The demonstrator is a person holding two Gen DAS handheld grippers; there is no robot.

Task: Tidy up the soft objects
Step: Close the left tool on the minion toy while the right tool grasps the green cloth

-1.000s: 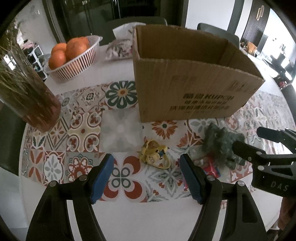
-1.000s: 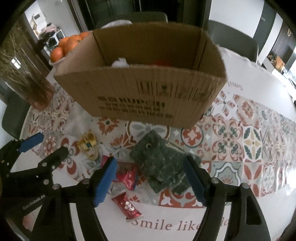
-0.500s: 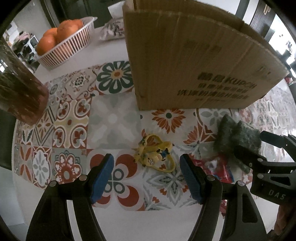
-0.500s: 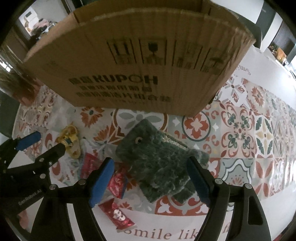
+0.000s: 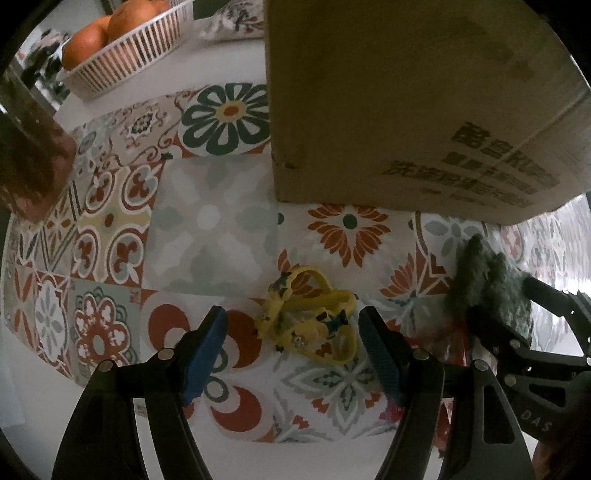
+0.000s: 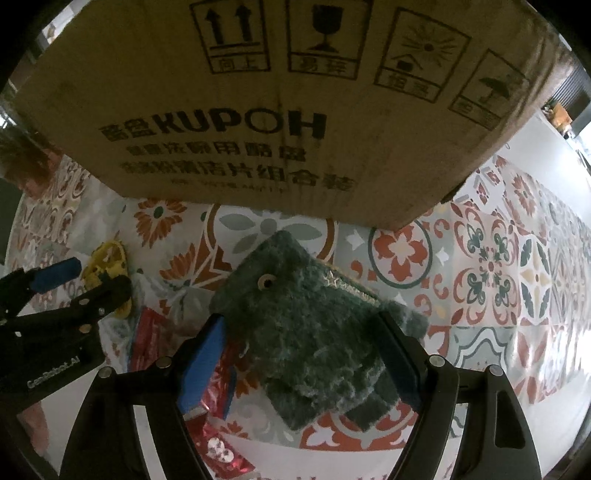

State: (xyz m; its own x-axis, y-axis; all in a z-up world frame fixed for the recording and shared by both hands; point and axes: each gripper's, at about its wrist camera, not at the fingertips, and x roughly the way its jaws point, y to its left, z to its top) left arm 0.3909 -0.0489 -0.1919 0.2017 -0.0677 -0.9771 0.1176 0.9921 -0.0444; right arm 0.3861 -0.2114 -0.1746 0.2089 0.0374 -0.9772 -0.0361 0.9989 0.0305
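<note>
A small yellow minion soft toy (image 5: 308,319) lies on the patterned tablecloth; my left gripper (image 5: 293,343) is open with the toy between its blue pads, low over the table. A fuzzy dark-green plush pouch (image 6: 306,325) with a button eye lies in front of the cardboard box (image 6: 258,103). My right gripper (image 6: 306,354) is open around the pouch, a finger on each side. The pouch also shows in the left wrist view (image 5: 487,291), the toy in the right wrist view (image 6: 107,258).
Red snack packets (image 6: 155,332) lie left of the pouch. A white basket of oranges (image 5: 122,51) and a patterned bag (image 5: 236,22) stand behind. A glass vase (image 5: 29,147) is at far left. The box (image 5: 406,103) stands close ahead.
Both grippers have moved forward and down: the left now brackets the yellow toy, the right now straddles the green pouch. Both stay open.
</note>
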